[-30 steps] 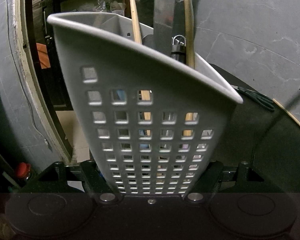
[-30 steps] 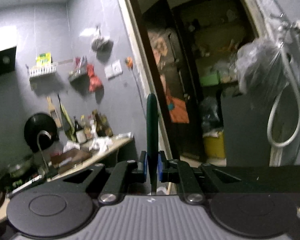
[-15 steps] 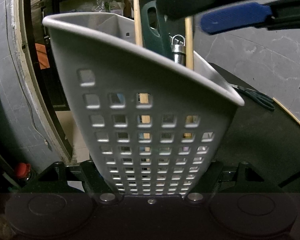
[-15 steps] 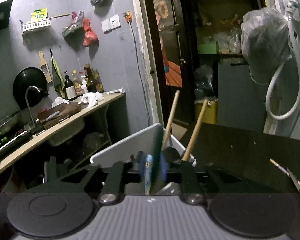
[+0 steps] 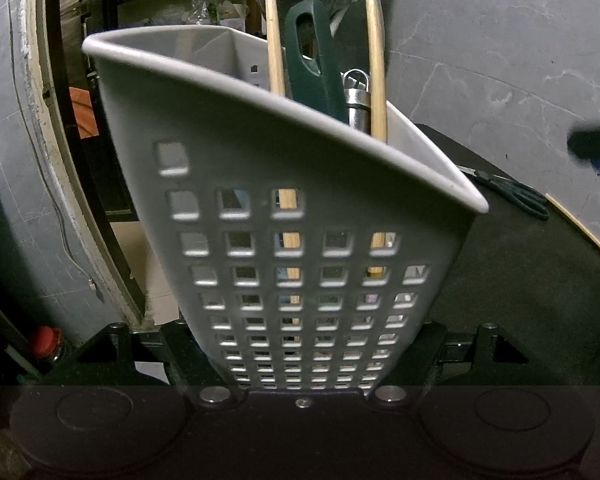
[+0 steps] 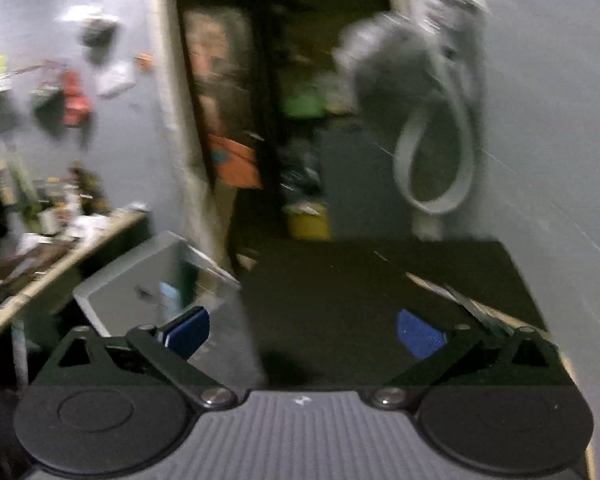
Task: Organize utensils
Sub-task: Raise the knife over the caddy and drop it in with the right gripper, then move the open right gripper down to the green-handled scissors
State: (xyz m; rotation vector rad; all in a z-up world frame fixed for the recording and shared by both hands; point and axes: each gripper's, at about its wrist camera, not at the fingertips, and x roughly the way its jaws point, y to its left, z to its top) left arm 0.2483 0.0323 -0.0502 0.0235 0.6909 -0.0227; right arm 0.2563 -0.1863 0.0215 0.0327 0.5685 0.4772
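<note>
Seen from the left wrist, the left tongs (image 5: 300, 376) are clamped on the base of a grey perforated utensil holder (image 5: 300, 216), which tilts up and away from them and fills most of the view. To the left of these tongs a grey tiled wall and a pale door frame (image 5: 56, 160) open onto a dim storeroom; low at the left edge sits a red-capped jar (image 5: 46, 340). Standing in the holder above the tongs are two wooden handles (image 5: 275, 40), a dark green slotted handle (image 5: 314, 56) between them, and a steel piece with a ring (image 5: 358, 96). Right of the holder lies the black worktop (image 5: 540, 288), with green-handled scissors (image 5: 516, 196) near its far edge.

In the blurred right wrist view, a cluttered kitchen counter (image 6: 60, 256) runs along the wall far left of the right tongs (image 6: 302, 332). The holder (image 6: 140, 292) stands just beyond the left blue pad (image 6: 188, 330). The right tongs' jaws have just been opening and now stand wide over the black worktop, nothing between them. Beyond is the doorway with a yellow bin (image 6: 308, 222); to the right a grey hose (image 6: 436, 152) loops on the wall.
</note>
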